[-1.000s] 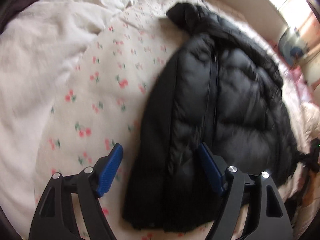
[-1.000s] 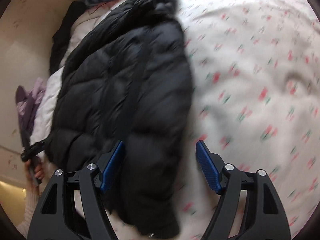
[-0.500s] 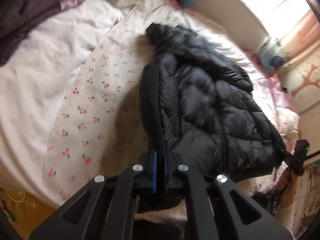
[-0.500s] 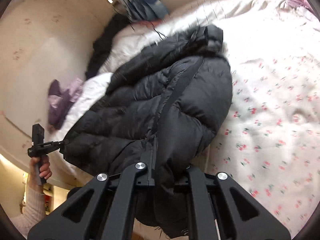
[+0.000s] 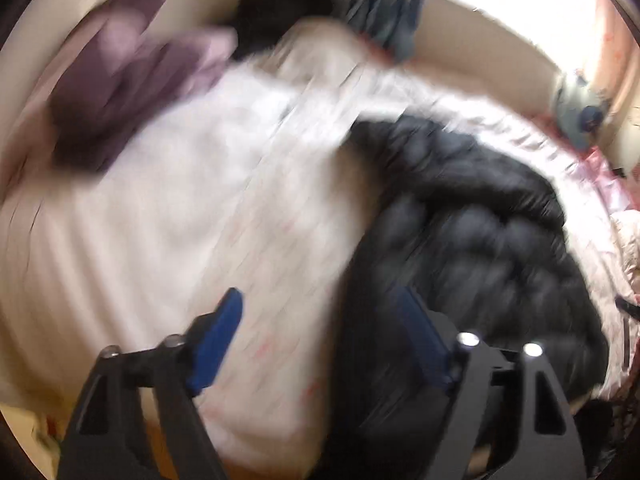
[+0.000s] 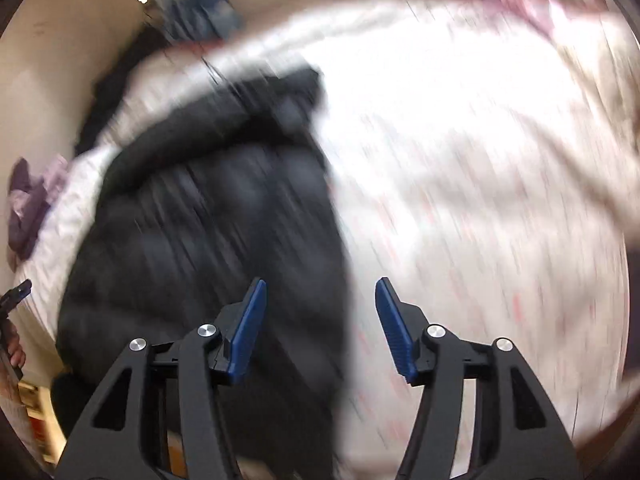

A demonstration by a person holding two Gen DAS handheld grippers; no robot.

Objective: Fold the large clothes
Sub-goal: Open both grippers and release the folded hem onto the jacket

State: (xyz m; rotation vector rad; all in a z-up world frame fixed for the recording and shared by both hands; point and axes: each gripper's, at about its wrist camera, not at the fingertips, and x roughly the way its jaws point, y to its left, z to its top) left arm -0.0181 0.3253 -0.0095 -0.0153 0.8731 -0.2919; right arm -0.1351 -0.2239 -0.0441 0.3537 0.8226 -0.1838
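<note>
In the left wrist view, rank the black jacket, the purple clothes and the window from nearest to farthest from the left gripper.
From the left gripper, jaws just reopened, nothing between them:
1. Black jacket: right, its near edge by the right finger.
2. Purple clothes: upper left, on the bed's far side.
3. Window: top right, beyond the bed.

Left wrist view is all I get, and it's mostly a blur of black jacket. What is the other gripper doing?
Observer: The right gripper is open; its jaws have just been opening. The black jacket shows behind the gap, but the blue pads do not press on it.
Visitor: Is anybody there?
Observer: Yes, a hand shows at the far left edge of the right wrist view, past the jacket.
Visitor: And on the jacket's other side?
Observer: A pale sheet with a pink print spreads out to its right.
</note>
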